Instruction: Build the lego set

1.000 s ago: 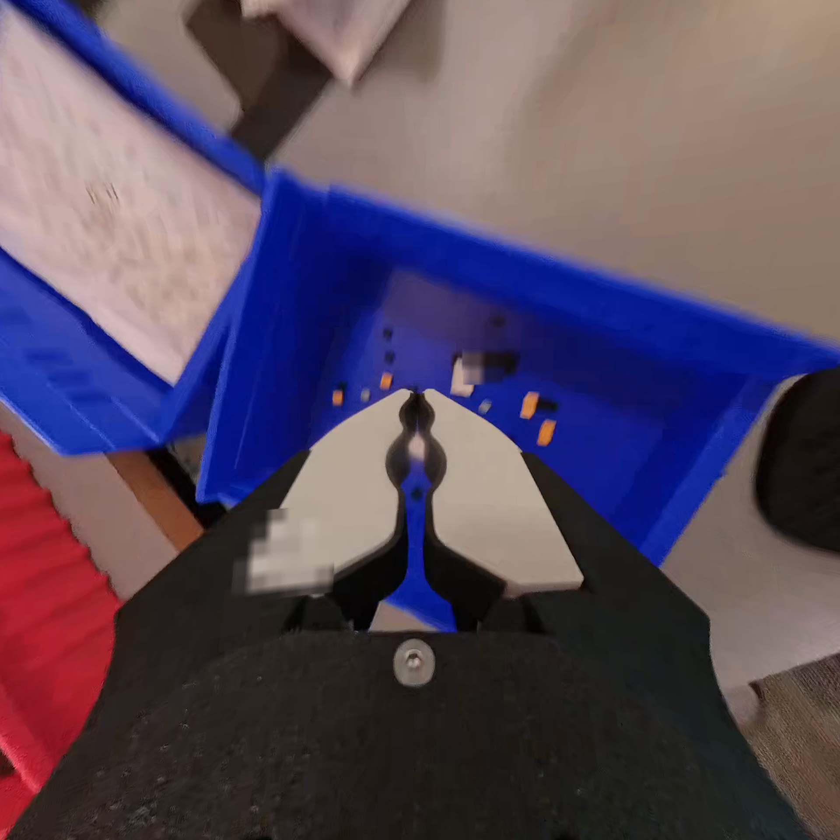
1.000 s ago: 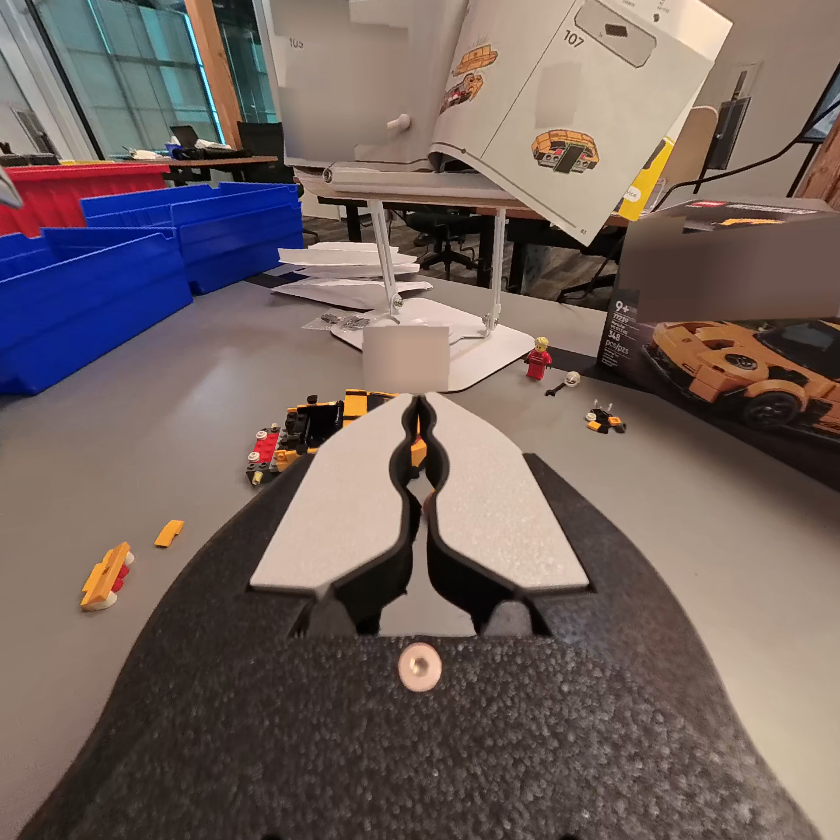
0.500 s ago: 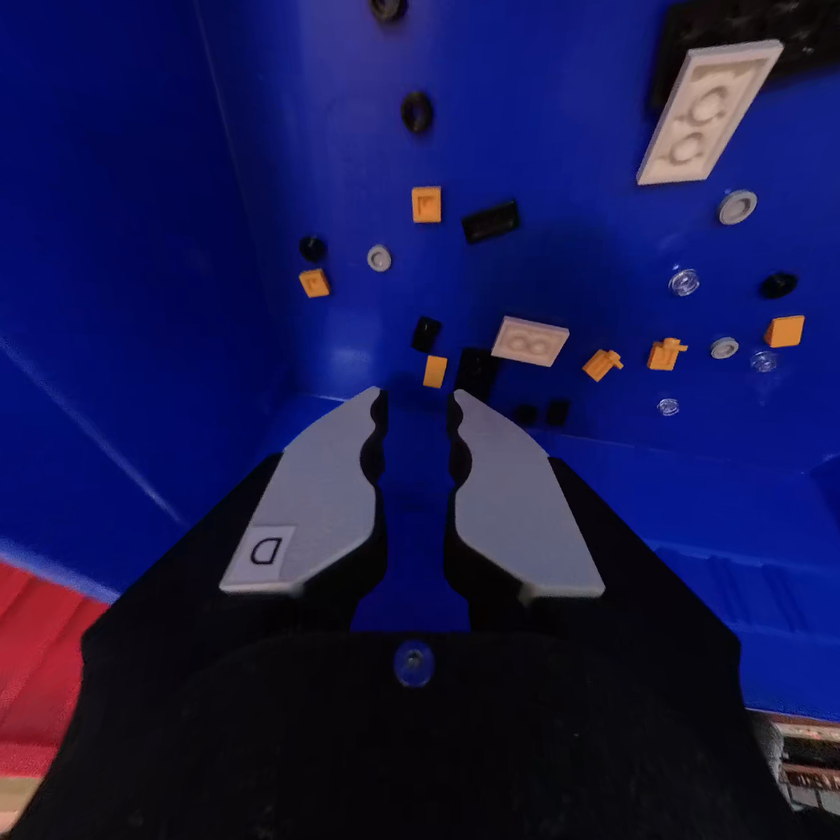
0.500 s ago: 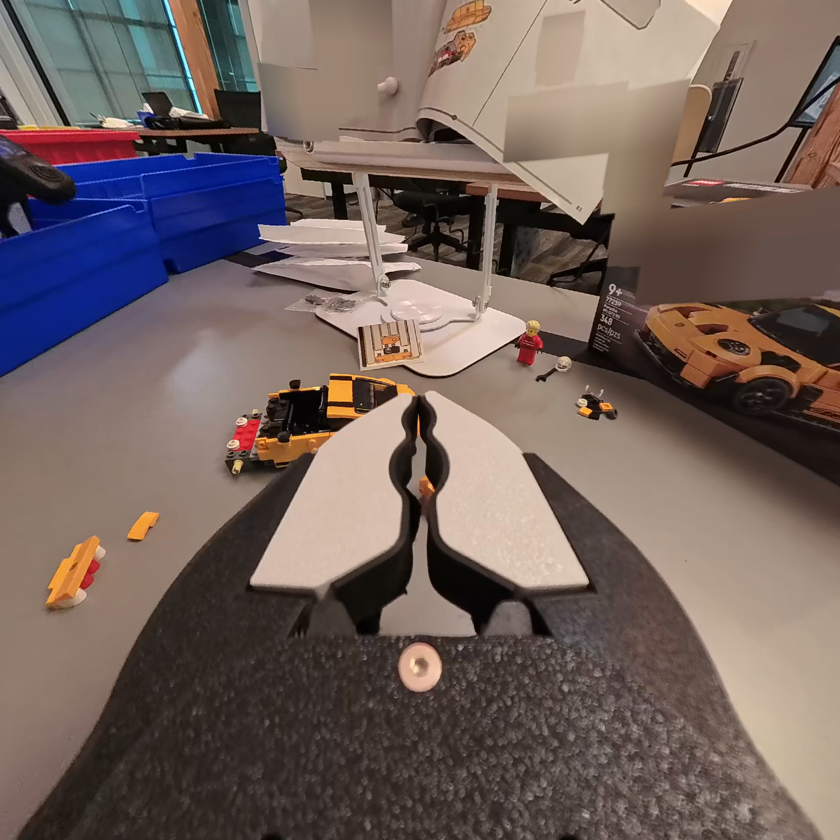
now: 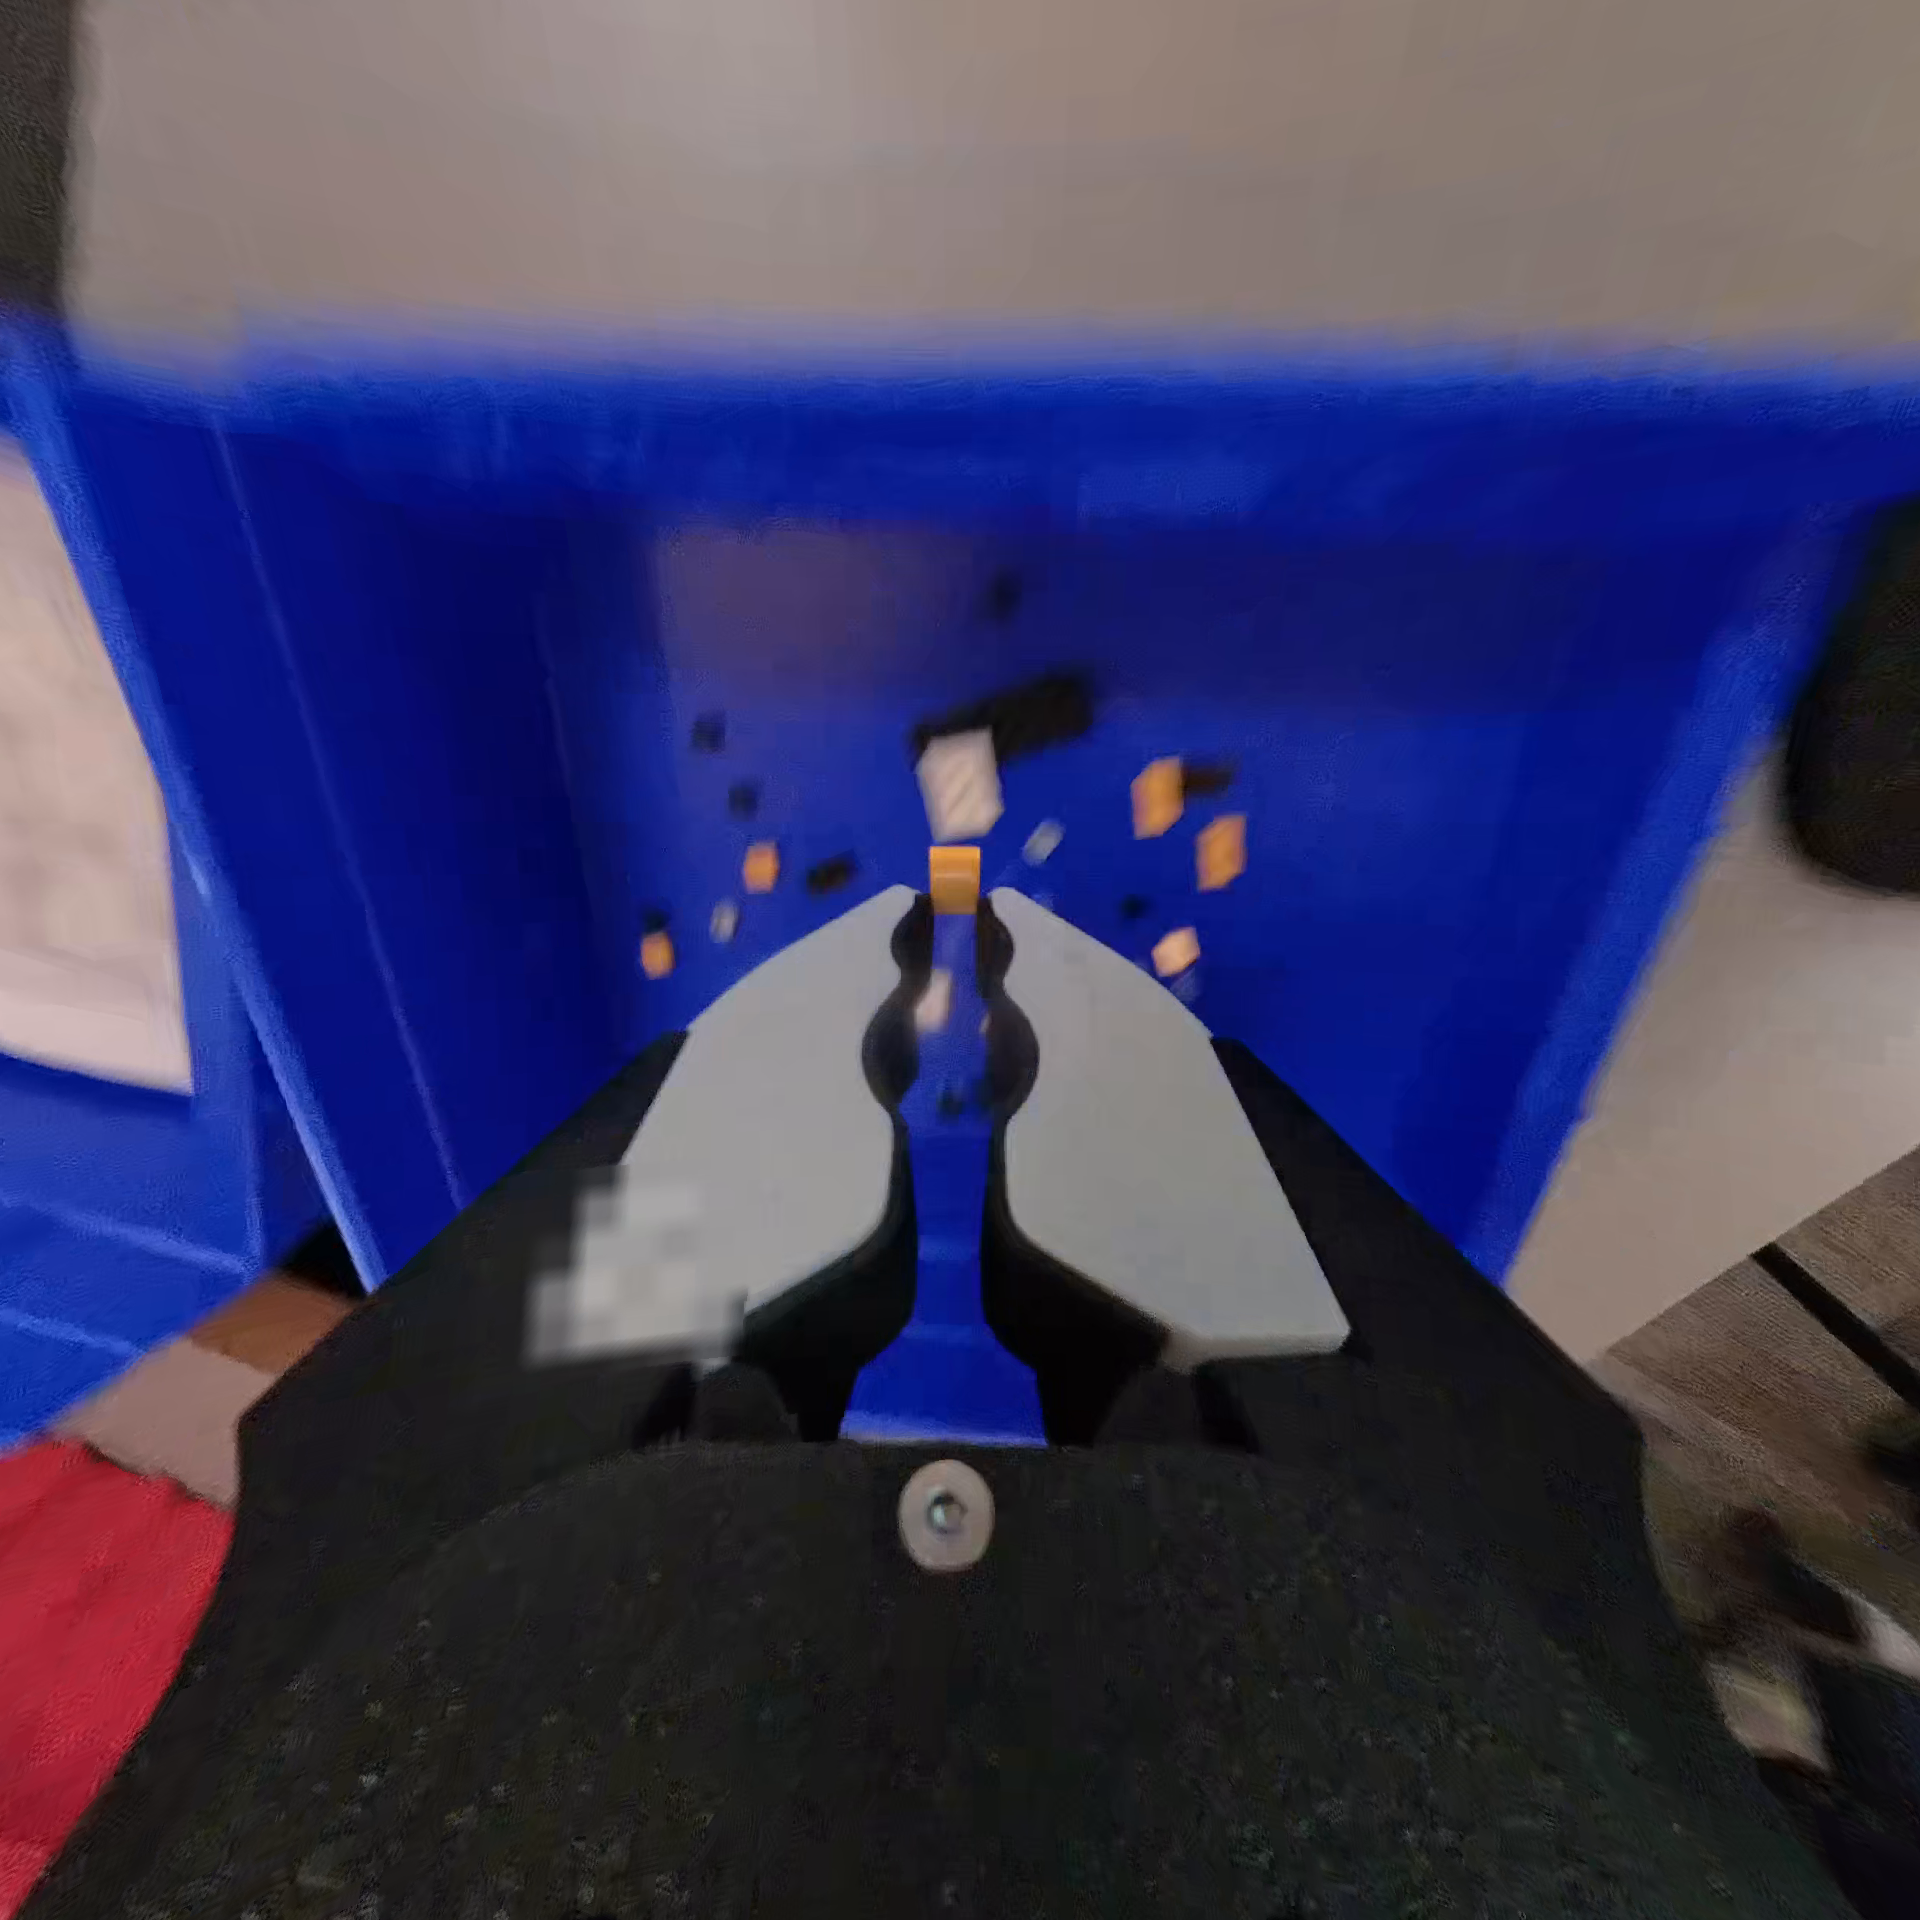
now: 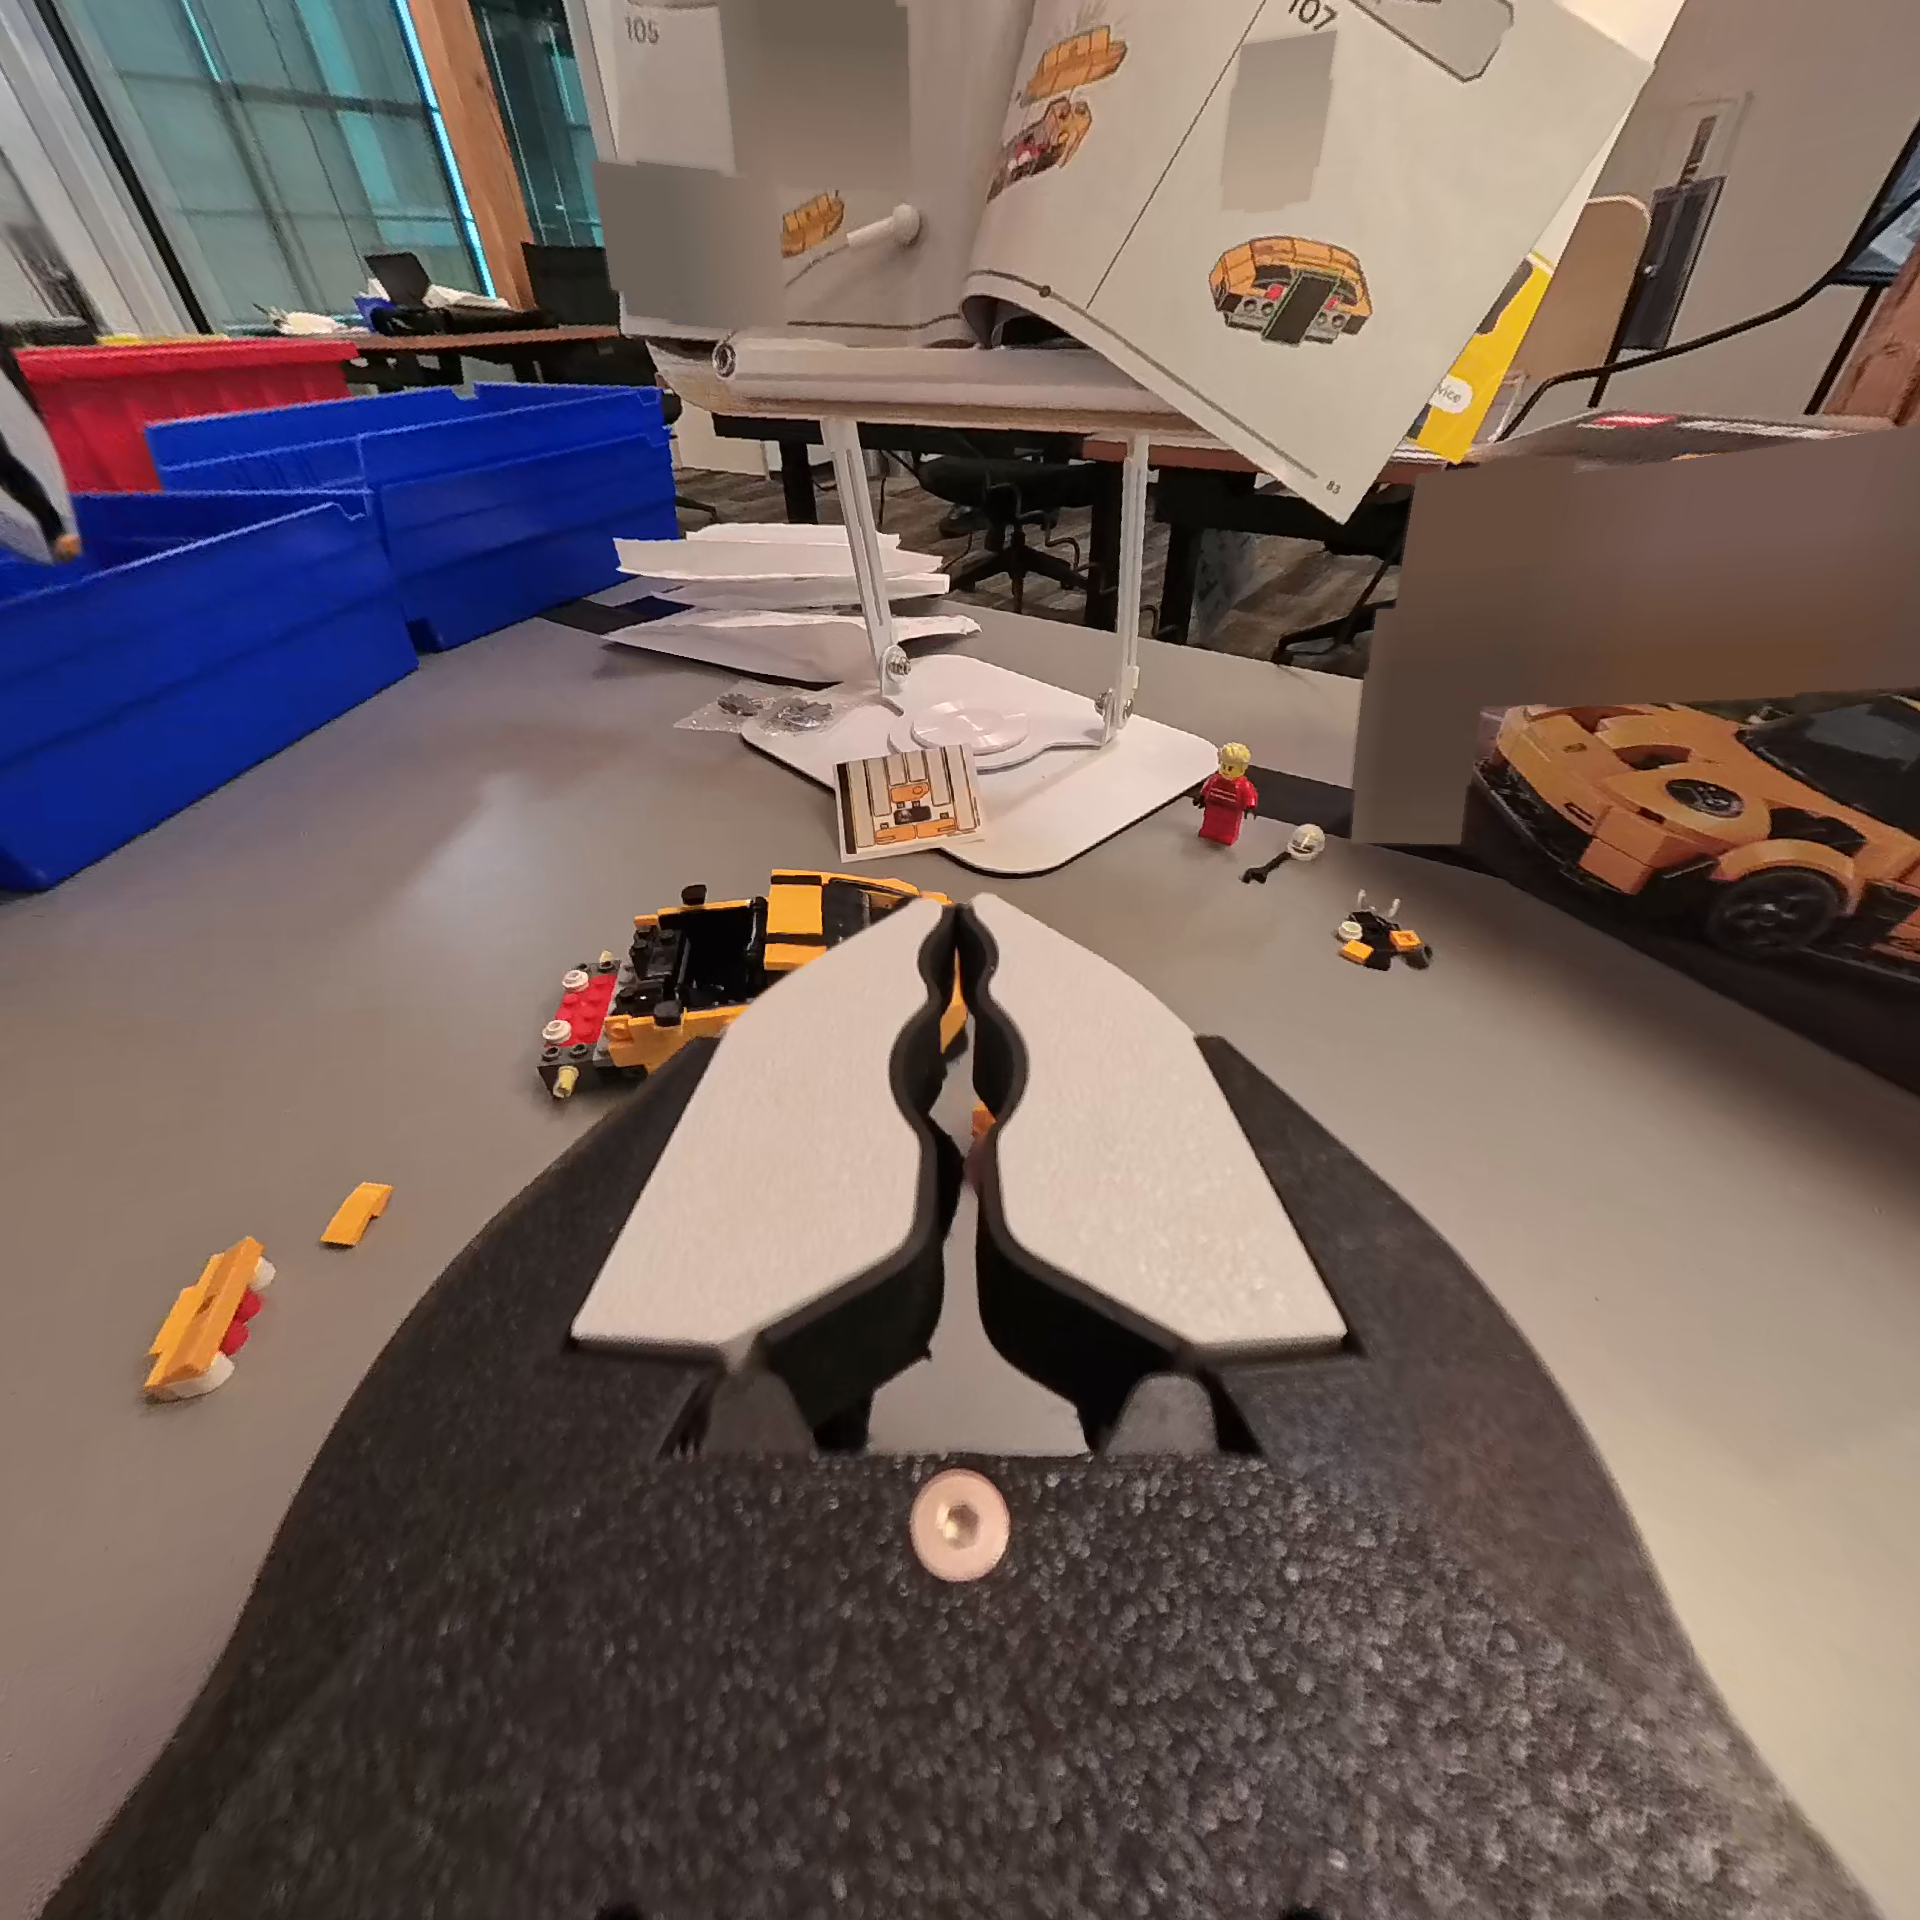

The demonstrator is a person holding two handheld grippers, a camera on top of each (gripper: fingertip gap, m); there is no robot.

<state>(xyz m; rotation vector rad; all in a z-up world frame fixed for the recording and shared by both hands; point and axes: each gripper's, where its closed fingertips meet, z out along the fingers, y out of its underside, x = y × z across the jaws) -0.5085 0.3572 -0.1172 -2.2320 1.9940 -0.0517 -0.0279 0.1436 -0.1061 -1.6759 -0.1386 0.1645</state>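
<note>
My left gripper (image 5: 954,896) is shut on a small orange piece (image 5: 954,878) at its fingertips, above a blue bin (image 5: 1039,436) with several loose orange, black and tan pieces on its floor. The view is blurred. My right gripper (image 6: 956,912) is shut low over the grey table, just in front of the part-built orange and black car (image 6: 717,966). A small orange piece (image 6: 982,1120) shows pinched halfway along its fingers, mostly hidden. The left gripper (image 6: 36,499) shows at the far left over the blue bins (image 6: 208,675).
An instruction booklet (image 6: 1299,208) sits on a white stand (image 6: 1039,769) behind the car, with a sticker sheet (image 6: 907,800). The set's box (image 6: 1683,821) stands at the right. A minifigure (image 6: 1228,795), an orange sub-assembly (image 6: 208,1314) and an orange tile (image 6: 356,1214) lie on the table. Spacing between my two grippers at the tips: around 55 cm.
My left gripper was open deep in the bin; now it is shut on an orange piece and has risen above the bin. My right gripper stays shut and has barely moved.
</note>
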